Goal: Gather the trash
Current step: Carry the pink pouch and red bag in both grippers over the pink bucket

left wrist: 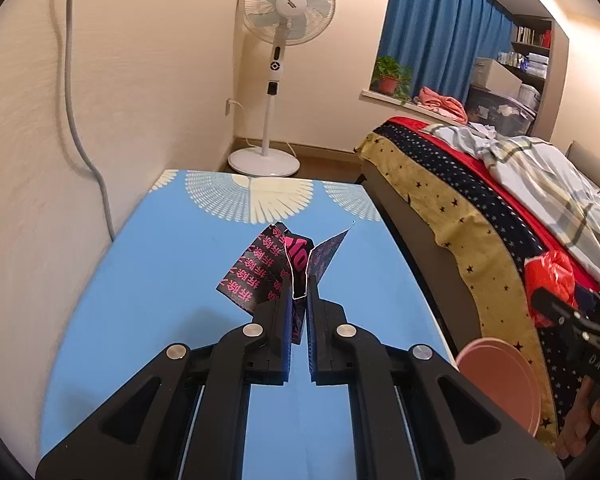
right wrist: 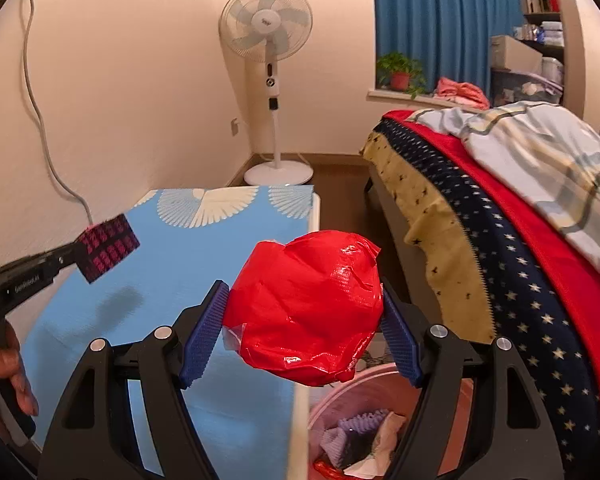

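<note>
1. Trash here is two pieces, one per gripper, both held above the blue-covered table (left wrist: 140,300).
2. Left gripper (left wrist: 299,296) has its jaws nearly together, pinching a torn black wrapper with pink print (left wrist: 268,268) by its lower edge. It looks like thin foil or paper: very light, limp and easily torn, so I judge a flat pinch near a fold suits it best.
3. Right gripper (right wrist: 302,308) stands wide, its blue pads (right wrist: 204,332) pressing both sides of a red crumpled plastic wad (right wrist: 306,312). It seems soft, springy and a little slick, so a hold across its widest middle should keep it from squirting out.
4. One pink bin (right wrist: 380,380) sits between table and bed (right wrist: 500,240), just under the red wad, with paper and purplish scraps already inside.
5. Count: one wrapper, one red wad, one bin, two grippers.
6. One standing fan (right wrist: 266,32) stands beyond the table, and one potted plant (right wrist: 400,70) sits on the sill.
</note>
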{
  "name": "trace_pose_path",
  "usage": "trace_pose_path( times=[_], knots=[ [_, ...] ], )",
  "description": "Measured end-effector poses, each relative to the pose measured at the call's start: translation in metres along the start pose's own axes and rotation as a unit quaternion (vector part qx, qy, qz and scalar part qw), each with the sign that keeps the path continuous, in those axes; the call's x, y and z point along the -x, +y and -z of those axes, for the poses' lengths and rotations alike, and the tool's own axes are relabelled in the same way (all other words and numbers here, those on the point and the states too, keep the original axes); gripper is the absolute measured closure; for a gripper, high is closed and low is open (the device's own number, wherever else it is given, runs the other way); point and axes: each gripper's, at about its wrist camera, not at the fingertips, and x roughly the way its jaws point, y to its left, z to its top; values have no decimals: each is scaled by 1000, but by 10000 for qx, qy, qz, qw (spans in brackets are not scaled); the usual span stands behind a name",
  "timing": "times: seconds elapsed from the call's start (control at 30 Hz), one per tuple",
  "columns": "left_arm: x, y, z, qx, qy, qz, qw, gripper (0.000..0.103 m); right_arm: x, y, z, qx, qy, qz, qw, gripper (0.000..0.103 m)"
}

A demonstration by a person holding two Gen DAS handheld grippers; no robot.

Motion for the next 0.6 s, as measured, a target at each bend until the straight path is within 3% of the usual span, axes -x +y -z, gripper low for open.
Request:
trace_pose_path(
  times=[0.4, 0.6],
  knots=[
    [27, -38, 50, -63, -10, 284, 9996, 97, 52, -16, 26, -136, -268, 295, 9991, 30],
    [28, -61, 62, -241, -6, 429, 9988, 97, 70, -35, 36, -496, -347, 460, 9971, 30]
  ],
)
